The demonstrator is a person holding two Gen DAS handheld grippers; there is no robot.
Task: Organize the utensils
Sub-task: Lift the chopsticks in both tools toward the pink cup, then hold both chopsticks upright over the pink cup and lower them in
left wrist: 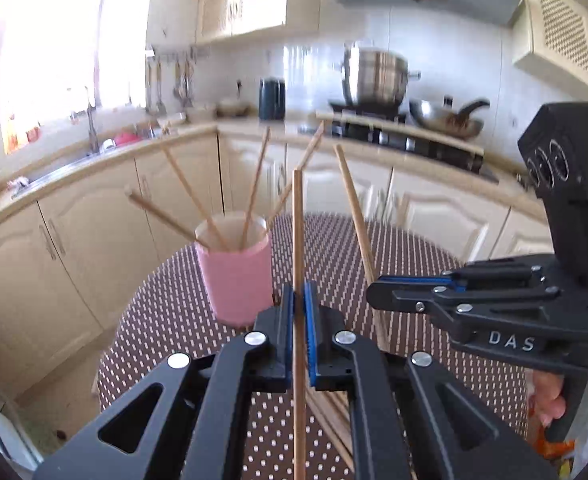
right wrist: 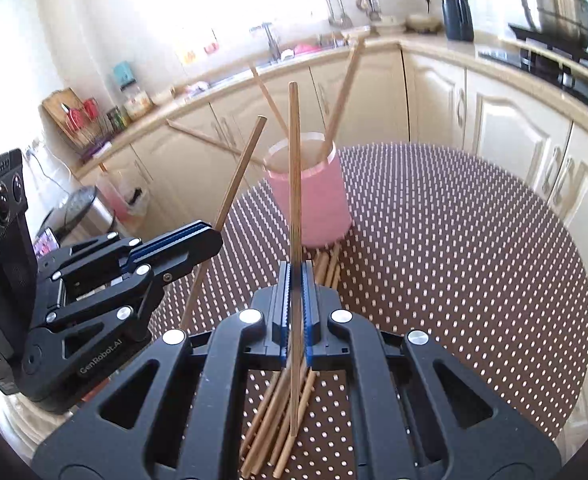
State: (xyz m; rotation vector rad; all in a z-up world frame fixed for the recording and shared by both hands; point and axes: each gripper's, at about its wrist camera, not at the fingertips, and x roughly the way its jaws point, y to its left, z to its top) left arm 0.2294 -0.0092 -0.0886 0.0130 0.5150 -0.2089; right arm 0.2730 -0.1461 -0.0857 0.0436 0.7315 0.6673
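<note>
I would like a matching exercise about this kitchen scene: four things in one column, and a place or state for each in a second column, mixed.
Things:
1. left claw
2. pink cup
3. loose chopsticks
4. steel pot

Places or states:
A. lying in a pile on the dotted tablecloth
B. standing on the stove
C. shut on one chopstick
D. upright on the table, holding several chopsticks

Pairs: 1-C, 2-D, 3-A, 4-B

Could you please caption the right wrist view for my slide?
Right gripper lifts one chopstick toward the pink cup.
</note>
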